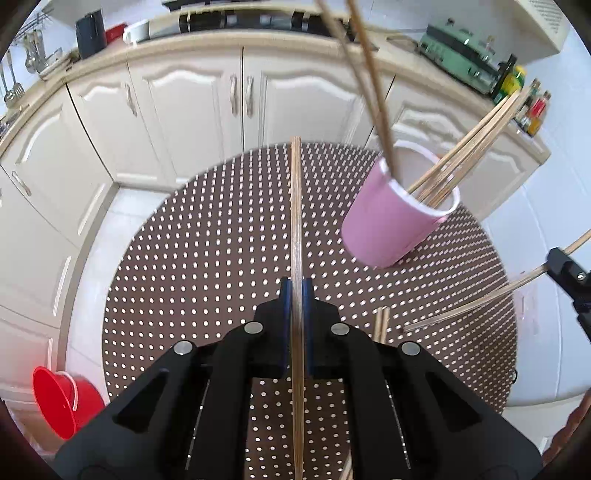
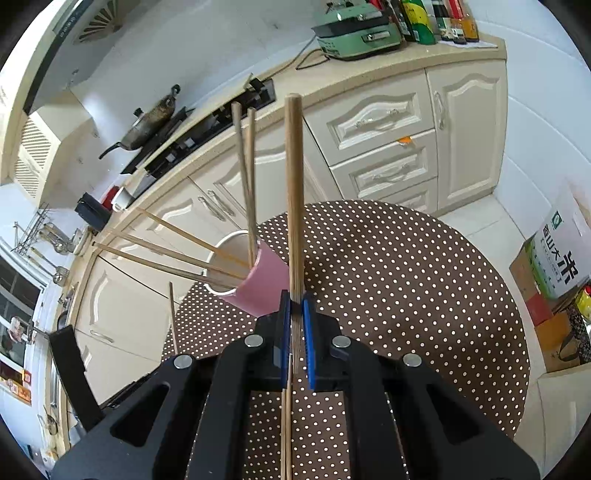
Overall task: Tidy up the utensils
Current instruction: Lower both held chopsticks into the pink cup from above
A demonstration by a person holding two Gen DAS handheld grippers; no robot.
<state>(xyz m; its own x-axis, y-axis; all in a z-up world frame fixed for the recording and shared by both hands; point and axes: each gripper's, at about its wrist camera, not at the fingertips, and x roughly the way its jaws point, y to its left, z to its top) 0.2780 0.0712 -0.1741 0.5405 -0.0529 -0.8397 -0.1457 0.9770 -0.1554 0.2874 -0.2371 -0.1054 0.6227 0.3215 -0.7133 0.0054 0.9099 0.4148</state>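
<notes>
A pink cup [image 1: 391, 214] stands on the round polka-dot table [image 1: 221, 258], right of centre, with several wooden chopsticks [image 1: 469, 155] leaning in it. It also shows in the right wrist view [image 2: 258, 284], left of my right gripper. My left gripper [image 1: 296, 288] is shut on a chopstick [image 1: 296, 206] that points forward over the table. My right gripper [image 2: 294, 302] is shut on chopsticks [image 2: 294, 192] that point up and forward. Part of the right gripper [image 1: 565, 273] shows at the right edge of the left wrist view, with its chopsticks [image 1: 461, 310] reaching toward the table.
White kitchen cabinets [image 1: 207, 99] and a counter curve behind the table. A red bucket [image 1: 62, 398] sits on the floor at the left. Boxes [image 2: 554, 273] stand on the floor at the right. A green appliance [image 2: 358, 33] and bottles are on the counter.
</notes>
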